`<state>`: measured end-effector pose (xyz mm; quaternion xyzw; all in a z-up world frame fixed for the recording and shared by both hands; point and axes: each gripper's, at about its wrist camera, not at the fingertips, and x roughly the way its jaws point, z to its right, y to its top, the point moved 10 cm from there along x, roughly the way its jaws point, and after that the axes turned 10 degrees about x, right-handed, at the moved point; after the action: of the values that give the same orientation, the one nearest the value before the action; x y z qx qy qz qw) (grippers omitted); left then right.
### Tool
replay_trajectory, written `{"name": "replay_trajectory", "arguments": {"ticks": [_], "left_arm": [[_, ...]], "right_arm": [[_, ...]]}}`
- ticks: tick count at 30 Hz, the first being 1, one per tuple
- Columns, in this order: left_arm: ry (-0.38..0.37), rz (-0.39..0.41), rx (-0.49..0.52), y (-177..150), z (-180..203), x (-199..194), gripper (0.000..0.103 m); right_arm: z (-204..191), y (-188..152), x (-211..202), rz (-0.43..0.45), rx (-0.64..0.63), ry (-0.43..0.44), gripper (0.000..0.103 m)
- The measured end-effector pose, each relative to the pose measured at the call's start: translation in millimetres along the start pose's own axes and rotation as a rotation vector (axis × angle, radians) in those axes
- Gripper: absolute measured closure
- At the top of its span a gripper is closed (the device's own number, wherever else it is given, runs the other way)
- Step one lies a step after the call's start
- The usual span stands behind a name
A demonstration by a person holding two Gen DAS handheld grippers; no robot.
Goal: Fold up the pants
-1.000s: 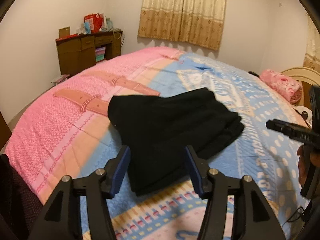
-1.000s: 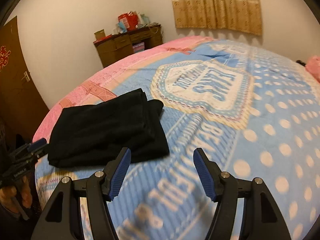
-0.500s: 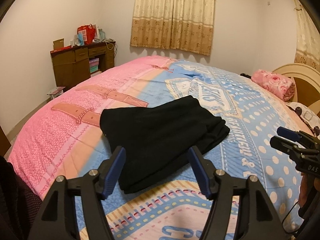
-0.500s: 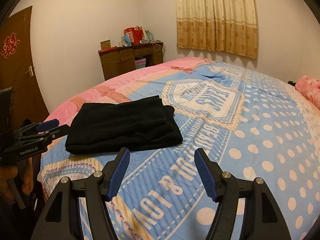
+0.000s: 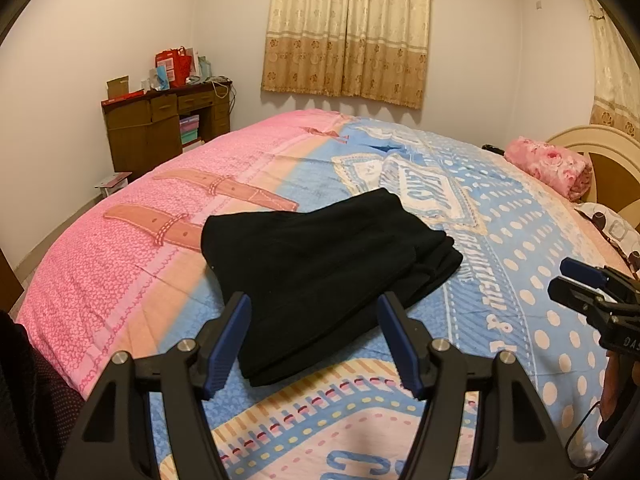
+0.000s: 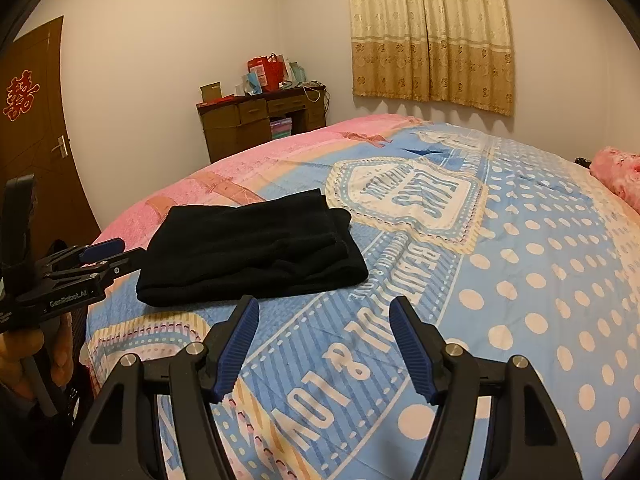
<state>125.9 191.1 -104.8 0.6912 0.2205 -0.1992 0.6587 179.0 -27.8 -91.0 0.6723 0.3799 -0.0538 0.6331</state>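
Left wrist view: folded pants (image 5: pixel 320 276) lie on the bed (image 5: pixel 520 248) just ahead of the left tool (image 5: pixel 314 340), its jaws apart and empty. Right tool (image 6: pixel 322 344), beside the pants, also gapes empty.

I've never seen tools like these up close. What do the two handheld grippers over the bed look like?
Each is black, with two angular arms joined by silver round bolts and ending in ribbed dark blue pads. That holds for the left gripper and the right gripper. Seen from the side, the left one bears white lettering on its body, and a thin dark cable hangs below the right one.
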Motion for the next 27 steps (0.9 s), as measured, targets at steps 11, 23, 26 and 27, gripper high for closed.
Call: {"name": "replay_trajectory", "arguments": {"ticks": [11,23,26,27], "left_arm": [[0.028,-0.018,0.002,-4.2,-3.8,3.8,0.029],[0.057,-0.018,-0.004,-4.3,-9.2,4.0,0.027],[0.062,-0.027,-0.002,-4.8,-9.6,6.0,0.024],[0.059,-0.03,-0.006,-5.1,-9.2,6.8,0.023]], "right_arm": [[-3.8,3.1,-4.1,0.023,0.002,0.005,0.034],[-5.1,8.8,-8.4,0.038,-0.001,0.012,0.034],[-7.4,9.4,-9.7,0.043,-0.006,0.017,0.034],[-8.0,9.5,-9.7,0.044,-0.009,0.017,0.034]]}}
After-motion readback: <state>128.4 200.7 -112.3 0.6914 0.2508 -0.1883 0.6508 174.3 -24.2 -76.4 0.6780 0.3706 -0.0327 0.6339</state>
